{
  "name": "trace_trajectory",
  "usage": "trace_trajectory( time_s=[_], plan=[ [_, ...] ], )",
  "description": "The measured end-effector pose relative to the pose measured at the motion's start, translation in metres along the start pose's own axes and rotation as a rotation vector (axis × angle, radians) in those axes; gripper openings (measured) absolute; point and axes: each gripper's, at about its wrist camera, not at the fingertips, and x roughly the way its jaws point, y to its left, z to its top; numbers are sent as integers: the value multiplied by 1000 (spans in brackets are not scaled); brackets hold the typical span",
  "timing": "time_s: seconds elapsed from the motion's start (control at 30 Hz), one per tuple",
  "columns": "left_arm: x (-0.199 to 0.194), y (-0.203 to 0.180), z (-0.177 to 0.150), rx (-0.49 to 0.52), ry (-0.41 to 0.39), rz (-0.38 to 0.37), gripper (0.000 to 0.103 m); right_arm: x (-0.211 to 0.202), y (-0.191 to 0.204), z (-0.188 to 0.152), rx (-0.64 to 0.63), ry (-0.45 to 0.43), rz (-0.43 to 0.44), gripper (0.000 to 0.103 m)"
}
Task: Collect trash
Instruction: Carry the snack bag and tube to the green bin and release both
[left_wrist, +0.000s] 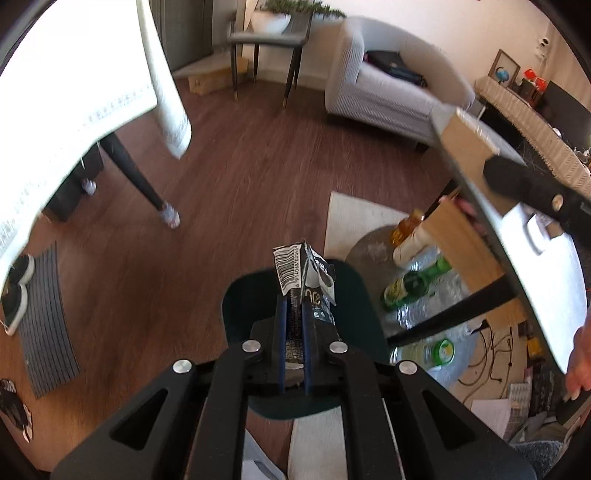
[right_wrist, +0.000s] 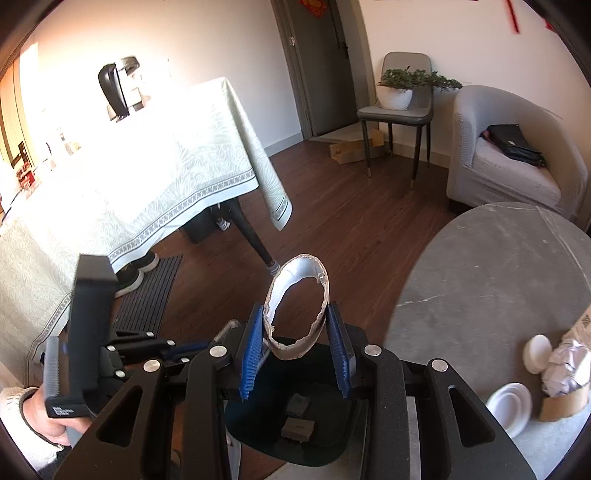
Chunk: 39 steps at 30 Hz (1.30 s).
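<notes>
My left gripper (left_wrist: 294, 306) is shut on a crumpled black-and-white wrapper (left_wrist: 304, 275) with a barcode, held above a dark green bin (left_wrist: 354, 302) on the floor. My right gripper (right_wrist: 297, 332) is shut on a squashed white paper cup (right_wrist: 295, 314), its torn rim facing up, held over the same dark bin (right_wrist: 325, 443). Two small dark pieces of trash (right_wrist: 298, 430) lie inside the bin. The left gripper also shows at the left of the right wrist view (right_wrist: 92, 332).
A round grey table (right_wrist: 498, 295) on the right carries a white lid (right_wrist: 511, 406), crumpled foil (right_wrist: 567, 365) and a cardboard piece. Bottles (left_wrist: 417, 280) lie under it. A clothed dining table (right_wrist: 147, 177), chair, armchair (right_wrist: 517, 155) and wooden floor surround.
</notes>
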Motion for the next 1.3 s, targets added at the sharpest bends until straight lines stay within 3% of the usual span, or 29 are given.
trace_trajectory(
  time_s=[0.2,0.47,0.67,0.7,0.97,1.3],
  plan=[
    [32,14,-17,-39,103,-27,8,22,15,-1,-30,54,-10,34],
    [77,18,-43,-5,218,2,8,48,27,-4,-48,115,-10,34],
    [92,25,-55,-1,253,12,18,74,29,-15,-48,186,-15,34],
    [90,27,-54,-3,248,5,25,80,29,-17,-45,201,-16,34],
    [62,39,-43,-4,155,2,47,114,35,-33,-51,275,-30,34],
    [-6,55,-20,-24,-50,19,64,151,37,-57,-35,354,-38,34]
  ],
)
